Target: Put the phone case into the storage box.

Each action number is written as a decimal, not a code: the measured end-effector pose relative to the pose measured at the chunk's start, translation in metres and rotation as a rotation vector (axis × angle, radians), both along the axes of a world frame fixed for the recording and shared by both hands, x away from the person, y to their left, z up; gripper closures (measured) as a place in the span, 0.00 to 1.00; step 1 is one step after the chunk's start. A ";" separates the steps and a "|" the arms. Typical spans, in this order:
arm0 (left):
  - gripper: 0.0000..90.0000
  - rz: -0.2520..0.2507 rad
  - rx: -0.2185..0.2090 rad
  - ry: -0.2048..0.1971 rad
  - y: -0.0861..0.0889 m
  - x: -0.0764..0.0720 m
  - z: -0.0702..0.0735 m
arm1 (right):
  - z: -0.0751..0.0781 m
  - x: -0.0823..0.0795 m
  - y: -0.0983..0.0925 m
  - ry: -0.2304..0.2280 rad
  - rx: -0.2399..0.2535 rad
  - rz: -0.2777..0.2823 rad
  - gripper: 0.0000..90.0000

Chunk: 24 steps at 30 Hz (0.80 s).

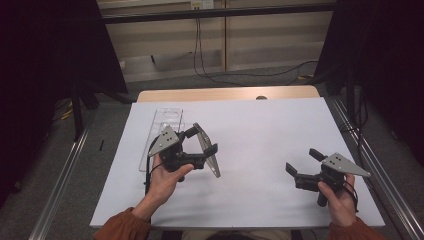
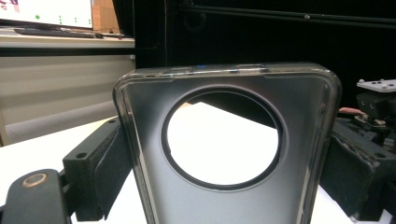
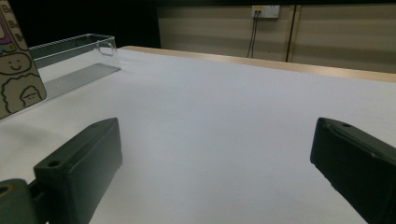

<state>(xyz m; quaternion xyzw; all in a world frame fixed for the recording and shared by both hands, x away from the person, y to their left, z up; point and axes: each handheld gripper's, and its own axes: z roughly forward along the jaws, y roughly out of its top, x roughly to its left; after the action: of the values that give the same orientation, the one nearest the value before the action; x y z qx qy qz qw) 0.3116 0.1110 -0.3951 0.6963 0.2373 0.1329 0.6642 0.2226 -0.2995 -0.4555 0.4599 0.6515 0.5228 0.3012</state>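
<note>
Left claw (image 1: 204, 141) clamps a phone case (image 1: 209, 151) at centre-left, beside an empty clear tray (image 1: 167, 116); right claw (image 1: 301, 161) gapes wide.

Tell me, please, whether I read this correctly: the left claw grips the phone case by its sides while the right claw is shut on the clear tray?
Not quite. The right gripper view shows the right claw open and empty over the white table; the clear tray lies far off. The left claw does grip the phone case.

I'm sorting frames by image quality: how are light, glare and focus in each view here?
High view: white table cover evenly lit, dark surroundings, soft overall. Left gripper view: phone case in the left tool close and slightly soft, highlights along its top edge. Right gripper view: right tool jaws blurred, clear tray shows faint reflections.
</note>
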 end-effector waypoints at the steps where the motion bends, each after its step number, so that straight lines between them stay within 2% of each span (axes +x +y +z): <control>1: 0.13 0.011 0.009 -0.003 0.002 0.000 0.001 | 0.000 -0.001 -0.001 -0.007 -0.004 -0.013 0.02; 2: 0.13 0.002 -0.003 0.003 0.003 0.001 0.001 | 0.000 -0.003 -0.001 -0.007 -0.012 -0.018 0.02; 3: 0.13 0.027 0.009 0.002 0.005 0.001 0.002 | 0.000 -0.005 -0.002 -0.007 -0.014 -0.020 0.02; 4: 0.13 0.020 0.014 -0.003 0.007 0.002 0.003 | -0.001 -0.007 -0.002 -0.011 -0.012 -0.030 0.02; 6: 0.13 0.039 0.013 -0.004 0.009 0.002 0.005 | -0.001 -0.011 -0.005 -0.013 -0.015 -0.033 0.02; 8: 0.13 0.053 0.008 0.000 0.011 0.001 0.008 | -0.001 -0.015 -0.007 -0.032 -0.009 -0.045 0.01; 9: 0.13 0.055 0.014 -0.013 0.013 0.002 0.010 | -0.001 -0.017 -0.007 -0.042 -0.008 -0.057 0.01; 11: 0.13 0.060 0.015 -0.014 0.016 0.002 0.013 | -0.001 -0.019 -0.009 -0.048 -0.018 -0.051 0.00; 16: 0.13 0.093 0.018 -0.012 0.024 0.004 0.018 | -0.004 -0.021 -0.011 -0.039 -0.028 -0.072 0.01; 20: 0.13 0.119 0.046 -0.015 0.031 0.010 0.018 | -0.005 -0.020 -0.012 -0.035 -0.016 -0.061 0.00; 22: 0.13 0.119 0.032 -0.002 0.033 0.011 0.019 | -0.005 -0.020 -0.012 -0.041 -0.019 -0.062 0.00; 24: 0.13 0.116 0.041 -0.010 0.035 0.012 0.023 | -0.005 -0.021 -0.012 -0.043 -0.014 -0.047 0.00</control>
<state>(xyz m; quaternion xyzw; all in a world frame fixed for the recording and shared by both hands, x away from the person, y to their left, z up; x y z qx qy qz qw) 0.3238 0.1458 -0.3725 0.6942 0.2712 0.1798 0.6420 0.2020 -0.3118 -0.4600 0.4618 0.6375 0.5206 0.3306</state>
